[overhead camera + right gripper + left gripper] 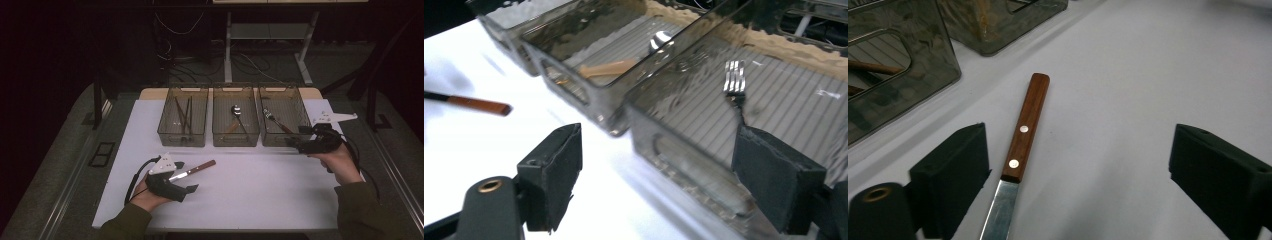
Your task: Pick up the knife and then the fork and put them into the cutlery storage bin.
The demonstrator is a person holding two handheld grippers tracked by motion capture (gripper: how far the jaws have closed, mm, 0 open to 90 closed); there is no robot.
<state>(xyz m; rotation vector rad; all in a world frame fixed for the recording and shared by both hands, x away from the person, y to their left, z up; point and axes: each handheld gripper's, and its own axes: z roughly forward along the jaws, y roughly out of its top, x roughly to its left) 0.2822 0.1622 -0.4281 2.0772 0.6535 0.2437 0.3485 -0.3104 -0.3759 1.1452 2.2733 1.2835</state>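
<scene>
With the knife (1023, 140) lying flat on the desk (250, 195) between the jaws of your left claw (182, 176), the step in hand looks to be picking it up to sort it into a bin. The left claw stands apart, nothing clamped; the wooden handle sits close to one pad (955, 170) and well off the other, so shift the claw sideways to centre the handle before closing. Judgement: grip on the wood near the rivets, not on the blade, which is thin and likely to slip or pivot. Come down until the pads nearly touch the desk, then close squarely across the handle. Your right claw (304, 141) is also apart and empty, at the front wall of the right bin (300, 107), where the fork (734, 82) lies; the spoon (236, 111) is in the middle bin (235, 140), sticks in the left bin (170, 135). Keep the right claw clear of the bin walls while the left one lifts.
</scene>
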